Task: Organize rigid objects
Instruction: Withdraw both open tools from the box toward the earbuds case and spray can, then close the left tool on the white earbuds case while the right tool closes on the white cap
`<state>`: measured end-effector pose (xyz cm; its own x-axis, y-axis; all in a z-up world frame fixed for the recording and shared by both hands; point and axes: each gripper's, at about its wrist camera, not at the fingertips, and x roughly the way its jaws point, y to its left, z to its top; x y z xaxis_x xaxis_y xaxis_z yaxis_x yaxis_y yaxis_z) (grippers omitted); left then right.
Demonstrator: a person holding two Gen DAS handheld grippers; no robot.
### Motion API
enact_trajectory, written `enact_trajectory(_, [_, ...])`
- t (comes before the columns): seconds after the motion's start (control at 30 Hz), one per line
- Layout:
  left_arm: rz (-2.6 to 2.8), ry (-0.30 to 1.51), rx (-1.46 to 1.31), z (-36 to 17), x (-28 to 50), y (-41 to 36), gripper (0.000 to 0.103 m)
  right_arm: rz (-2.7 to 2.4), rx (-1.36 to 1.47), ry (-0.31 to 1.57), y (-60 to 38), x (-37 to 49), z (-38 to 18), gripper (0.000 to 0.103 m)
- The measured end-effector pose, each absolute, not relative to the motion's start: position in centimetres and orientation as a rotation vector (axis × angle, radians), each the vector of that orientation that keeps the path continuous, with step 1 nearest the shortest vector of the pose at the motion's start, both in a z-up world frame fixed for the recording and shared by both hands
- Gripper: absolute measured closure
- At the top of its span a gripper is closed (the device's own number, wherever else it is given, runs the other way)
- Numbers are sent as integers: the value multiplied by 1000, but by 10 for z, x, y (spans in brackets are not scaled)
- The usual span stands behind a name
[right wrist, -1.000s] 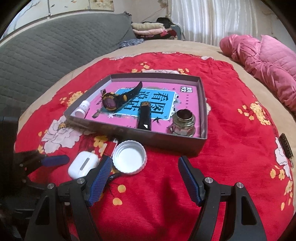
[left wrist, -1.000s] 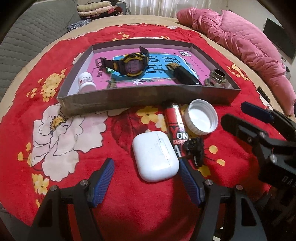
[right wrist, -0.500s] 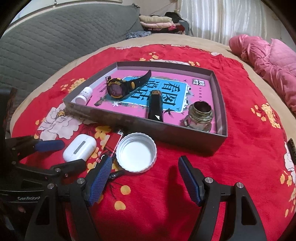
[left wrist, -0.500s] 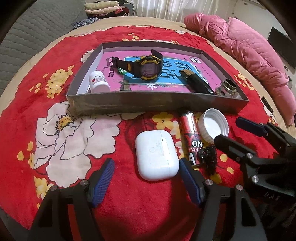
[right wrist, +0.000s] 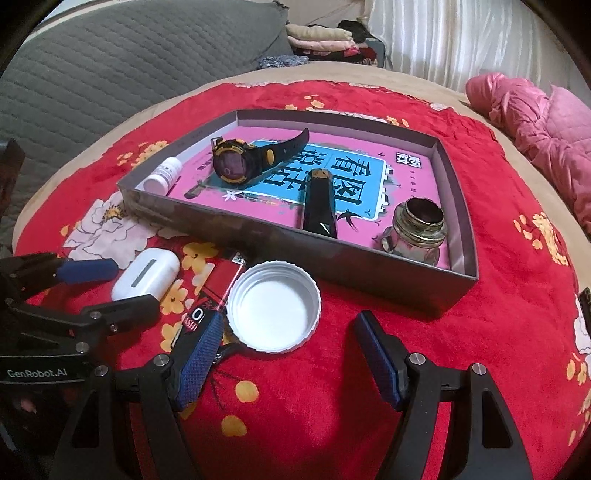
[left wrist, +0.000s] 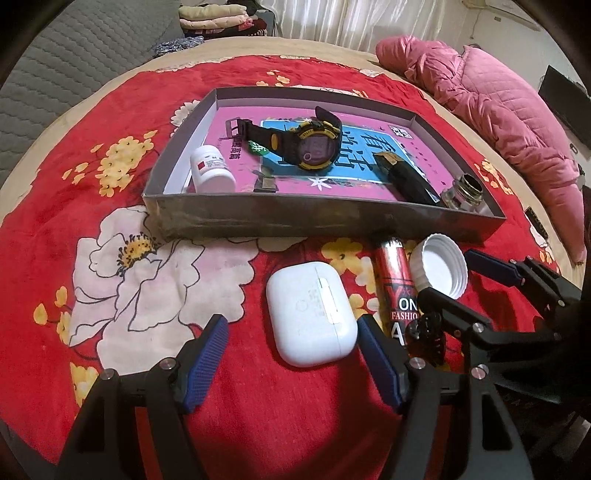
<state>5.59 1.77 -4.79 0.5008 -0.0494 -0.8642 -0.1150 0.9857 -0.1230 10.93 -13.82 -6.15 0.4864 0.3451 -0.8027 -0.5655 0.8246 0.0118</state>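
Note:
A grey box (left wrist: 280, 218) (right wrist: 369, 273) on the red floral blanket holds a black-and-yellow watch (left wrist: 310, 146) (right wrist: 240, 162), a white pill bottle (left wrist: 212, 170) (right wrist: 162, 177), a black lighter (left wrist: 406, 177) (right wrist: 319, 206) and a small glass jar (left wrist: 463, 192) (right wrist: 415, 229). In front of the box lie a white earbud case (left wrist: 310, 314) (right wrist: 147, 273), a red lighter (left wrist: 397, 288) (right wrist: 218, 284) and a white lid (left wrist: 437, 269) (right wrist: 273, 310). My left gripper (left wrist: 293, 362) stands open around the near end of the earbud case. My right gripper (right wrist: 295, 354) stands open just short of the lid.
A pink quilted jacket (left wrist: 498, 110) (right wrist: 546, 125) lies at the right. Folded clothes (left wrist: 221, 18) (right wrist: 321, 40) are stacked at the back. A grey quilted cover (right wrist: 110, 74) borders the blanket on the left. A small black object (left wrist: 428, 336) sits beside the red lighter.
Both grippers have come closer to the objects in front of the box; the lid and earbud case look larger. The right gripper has sunk toward the lid. Nothing was taken hold of.

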Motion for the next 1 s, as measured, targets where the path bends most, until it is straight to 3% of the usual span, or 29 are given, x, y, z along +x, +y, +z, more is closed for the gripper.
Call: enact_trajectory(1.0, [137, 1066, -210, -60, 78, 19, 31, 510, -264, 881, -137, 122, -70, 28])
